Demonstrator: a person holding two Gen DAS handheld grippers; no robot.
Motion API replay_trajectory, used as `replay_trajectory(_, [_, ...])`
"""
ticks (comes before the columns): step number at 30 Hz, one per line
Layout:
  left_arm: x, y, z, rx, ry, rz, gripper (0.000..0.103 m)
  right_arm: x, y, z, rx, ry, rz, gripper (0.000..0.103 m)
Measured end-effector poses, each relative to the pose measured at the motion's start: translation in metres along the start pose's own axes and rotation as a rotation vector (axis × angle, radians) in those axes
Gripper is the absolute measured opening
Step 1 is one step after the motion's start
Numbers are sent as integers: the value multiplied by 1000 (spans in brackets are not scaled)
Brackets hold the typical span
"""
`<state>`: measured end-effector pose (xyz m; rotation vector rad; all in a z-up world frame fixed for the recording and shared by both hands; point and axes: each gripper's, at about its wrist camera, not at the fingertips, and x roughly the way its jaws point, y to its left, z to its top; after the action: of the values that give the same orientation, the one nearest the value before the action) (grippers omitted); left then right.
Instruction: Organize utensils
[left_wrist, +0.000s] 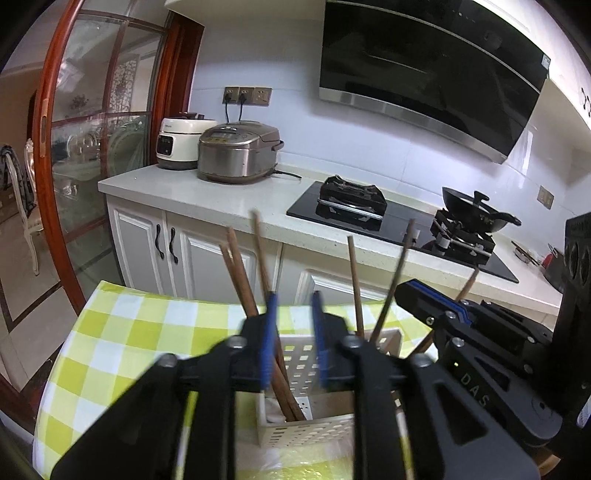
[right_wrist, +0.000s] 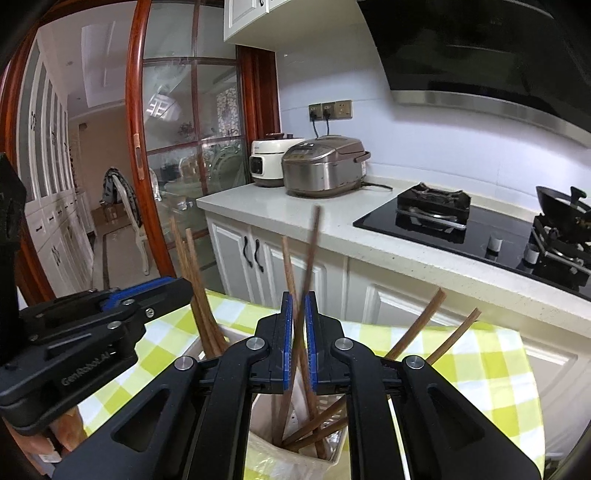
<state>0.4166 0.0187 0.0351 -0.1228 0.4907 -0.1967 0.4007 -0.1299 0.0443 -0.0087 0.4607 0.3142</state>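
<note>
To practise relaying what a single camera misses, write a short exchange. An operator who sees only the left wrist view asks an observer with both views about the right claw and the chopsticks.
Operator: In the left wrist view I see the right claw only side-on. Is anything in it?
Observer: Yes. The right wrist view shows a chopstick running between its nearly closed pads.
Operator: Where does its lower end go?
Observer: Down into the white holder, among other chopsticks leaning there.
</note>
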Motion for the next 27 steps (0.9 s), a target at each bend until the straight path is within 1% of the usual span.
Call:
replay_trajectory(1, [-2,2,1,-5,-6,2,31,-2,1,1,-5,-9,-13,14])
replay_trajectory(2, [-5,3,1,-12,-15,7,37,-4,1,2,-10,-18,-24,17])
replay_trajectory(4, [-11,6,2,-19,-30,15,43,-9,0,4,-13,-40,-39,33])
replay_trajectory(5, [-14,7,3,-21,-36,18,44,-13,-1,6,-7,-55,-44,36])
replay_trajectory(7, [-22,8,4,-23,-52,29,50,-22,-4,9,5,-83,-52,38])
replay_trajectory(9, [-31,9,4,-25,-74,46,62,-32,-7,12,12,-109,-69,38])
replay_trajectory(10, [-35,8,4,-26,-84,52,64,-37,-10,13,19,-120,-73,38])
replay_trajectory(11, [-40,8,4,-27,-94,57,70,-41,-11,15,23,-127,-75,38])
replay_trajectory(12, [-44,8,5,-25,-105,65,77,-46,-12,16,27,-135,-79,40])
replay_trajectory(13, [-49,7,4,-23,-117,74,81,-51,-14,17,30,-144,-83,44])
replay_trajectory(14, [-55,6,4,-21,-138,89,89,-55,-14,17,31,-149,-85,47])
replay_trajectory(15, [-60,5,4,-21,-153,99,96,-59,-16,18,33,-155,-85,51])
replay_trajectory(16, [-66,4,4,-21,-171,111,98,-66,-16,19,35,-163,-87,55])
replay_trajectory(17, [-72,3,4,-20,-188,123,98,-70,-17,19,36,-167,-88,56])
replay_trajectory(19, [-84,2,3,-7,-201,141,98,-82,-19,18,39,-176,-83,70])
replay_trajectory(22, [-98,2,-1,12,-203,155,98,-103,-19,11,51,-200,-75,81])
replay_trajectory(24, [-107,2,-7,22,-194,181,98,-117,-17,5,51,-209,-76,85])
replay_trajectory(27, [-126,0,-20,32,-198,205,98,-133,-15,-6,66,-207,-72,85])
